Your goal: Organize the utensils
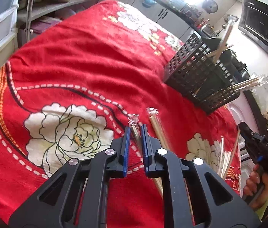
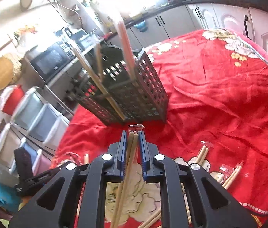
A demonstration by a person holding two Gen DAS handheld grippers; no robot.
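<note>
Red blanket [image 2: 219,95], chopsticks [image 2: 132,142] between jaws

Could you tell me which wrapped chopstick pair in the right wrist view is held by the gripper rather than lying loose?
The chopstick pair between the right gripper blue pads; the other wrapped pairs lie on the red cloth.

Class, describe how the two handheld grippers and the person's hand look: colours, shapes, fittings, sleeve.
Both the left gripper and the right gripper are black plastic with triangular cut-outs, round silver pivot pins and two flat blue finger pads. No cables show. The bare hand wraps a black handle, with a yellow-green sleeve cuff at the wrist.
</note>
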